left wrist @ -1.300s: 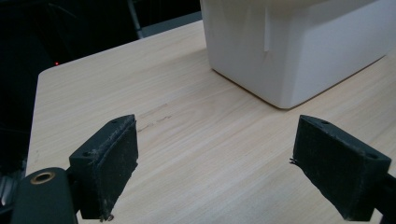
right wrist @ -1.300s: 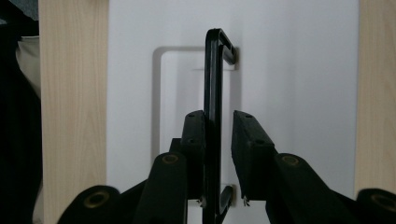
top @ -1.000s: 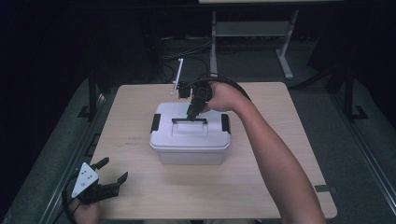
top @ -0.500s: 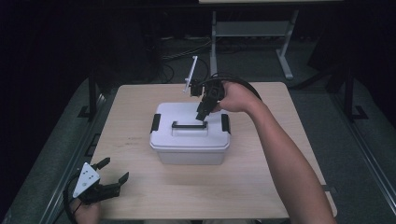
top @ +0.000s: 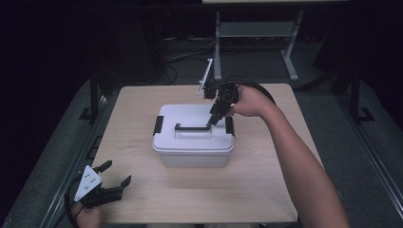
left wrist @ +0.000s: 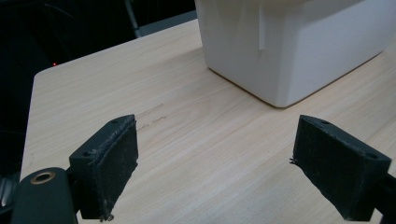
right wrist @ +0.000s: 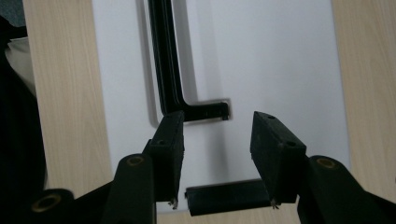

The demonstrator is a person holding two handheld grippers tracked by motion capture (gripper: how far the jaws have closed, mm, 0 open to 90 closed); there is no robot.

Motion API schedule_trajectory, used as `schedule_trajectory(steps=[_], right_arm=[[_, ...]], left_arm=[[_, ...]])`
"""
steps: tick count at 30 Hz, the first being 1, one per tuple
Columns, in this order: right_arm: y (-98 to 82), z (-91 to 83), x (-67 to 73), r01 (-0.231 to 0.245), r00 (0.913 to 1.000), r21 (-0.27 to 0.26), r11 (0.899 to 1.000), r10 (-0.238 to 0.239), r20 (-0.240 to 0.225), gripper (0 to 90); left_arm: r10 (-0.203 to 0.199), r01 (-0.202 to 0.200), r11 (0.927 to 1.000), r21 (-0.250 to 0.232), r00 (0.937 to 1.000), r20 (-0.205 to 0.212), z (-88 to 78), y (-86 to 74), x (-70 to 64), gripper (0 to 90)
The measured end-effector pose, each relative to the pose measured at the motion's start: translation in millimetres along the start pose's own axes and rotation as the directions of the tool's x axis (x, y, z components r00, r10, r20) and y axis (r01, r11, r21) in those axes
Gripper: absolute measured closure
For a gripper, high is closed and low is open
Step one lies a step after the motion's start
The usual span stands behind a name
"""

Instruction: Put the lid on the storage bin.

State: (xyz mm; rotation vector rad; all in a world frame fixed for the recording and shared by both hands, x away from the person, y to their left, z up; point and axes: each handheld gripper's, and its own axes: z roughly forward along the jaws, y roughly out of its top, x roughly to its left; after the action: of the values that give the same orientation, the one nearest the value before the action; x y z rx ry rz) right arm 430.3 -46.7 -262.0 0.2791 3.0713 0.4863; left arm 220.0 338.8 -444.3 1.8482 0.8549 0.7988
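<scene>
At frame centre the right hand-held gripper (top: 212,119), jaws just opening and empty, hovers over the white box's (top: 193,142) black handle (top: 192,128), presumably freeing it.

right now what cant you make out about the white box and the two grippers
- White box contents: hidden by its shut lid, high view.
- Its top and lid: cut off by the upper edge, left gripper view.
- Right latch: partly behind the right gripper, right gripper view.
- Left gripper hand: cut off by the bottom edge, high view.
</scene>
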Motion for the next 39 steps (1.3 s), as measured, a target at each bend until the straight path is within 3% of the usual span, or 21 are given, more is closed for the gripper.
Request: schedule_trajectory(steps=[39], right_arm=[[-40.3,-8.8,-4.6,-0.106,0.993,-0.019,0.994,0.107,0.05,33.5]], left_arm=[[0.002,-0.002,1.0,0.002,1.0,-0.004,0.1,-0.2,-0.1,13.5]])
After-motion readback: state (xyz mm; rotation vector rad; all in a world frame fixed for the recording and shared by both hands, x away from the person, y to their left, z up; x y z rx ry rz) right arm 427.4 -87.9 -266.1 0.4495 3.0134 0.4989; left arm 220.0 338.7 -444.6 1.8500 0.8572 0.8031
